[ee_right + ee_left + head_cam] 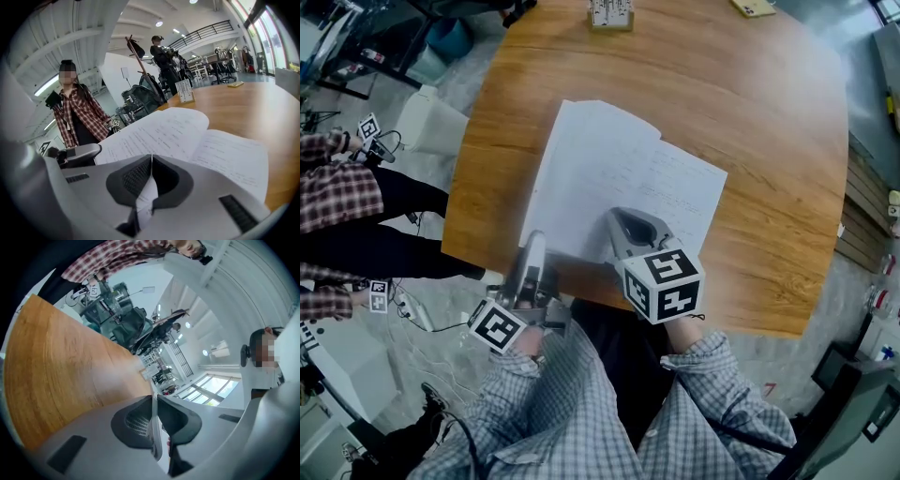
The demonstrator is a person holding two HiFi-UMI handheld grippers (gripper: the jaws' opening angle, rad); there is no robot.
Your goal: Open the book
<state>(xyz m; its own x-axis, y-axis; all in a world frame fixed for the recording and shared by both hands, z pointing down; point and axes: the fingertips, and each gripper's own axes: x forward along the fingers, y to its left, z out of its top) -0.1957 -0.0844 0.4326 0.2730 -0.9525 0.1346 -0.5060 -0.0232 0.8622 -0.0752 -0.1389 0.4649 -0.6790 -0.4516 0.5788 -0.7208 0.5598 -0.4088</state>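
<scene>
In the head view the book (619,178) lies spread by the table's (769,141) near edge. The left gripper (534,246) is at the book's near left corner and the right gripper (621,223) at the middle of its near edge. The left gripper view shows jaws nearly together on a thin pale sheet seen edge-on, probably the book's left side, best simply held steady. The right gripper view shows jaws pinched on one page (148,196); lay it over in a slow arc, without tugging at the spine.
</scene>
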